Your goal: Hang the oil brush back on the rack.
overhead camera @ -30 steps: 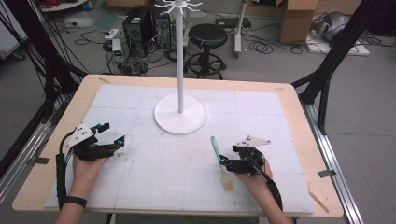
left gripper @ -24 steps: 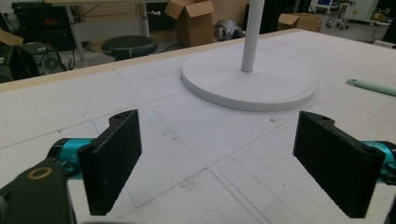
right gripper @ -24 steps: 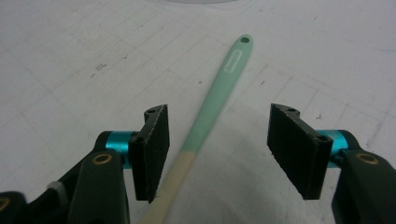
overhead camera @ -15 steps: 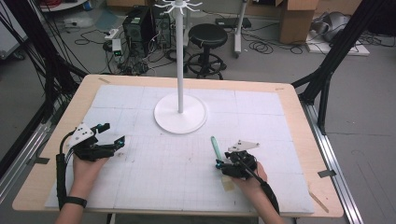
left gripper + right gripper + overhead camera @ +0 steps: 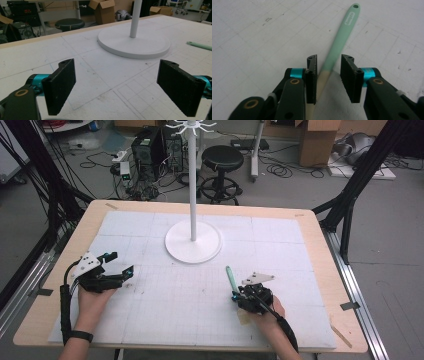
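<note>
A utensil with a mint-green handle (image 5: 230, 276) and a pale beige lower part lies flat on the white gridded mat, right of centre. My right gripper (image 5: 235, 295) sits low over its near end. In the right gripper view the handle (image 5: 342, 32) runs up between the jaws of the right gripper (image 5: 328, 75). They have just been closing on it. The left pad is right beside the handle and a gap remains at the right pad. My left gripper (image 5: 120, 262) rests at the mat's left, open wide with nothing between the pads of the left gripper (image 5: 117, 85).
A white stand with a round base (image 5: 193, 242) and a tall pole rises at the mat's far centre; its base (image 5: 135, 45) lies ahead of the left gripper, with the green handle (image 5: 200, 45) off to the right. A small beige patch (image 5: 243, 317) lies by the right hand.
The right gripper has shifted a little to the left over the utensil's near end and its jaws have narrowed around the handle. The left gripper and the utensil have stayed put.
</note>
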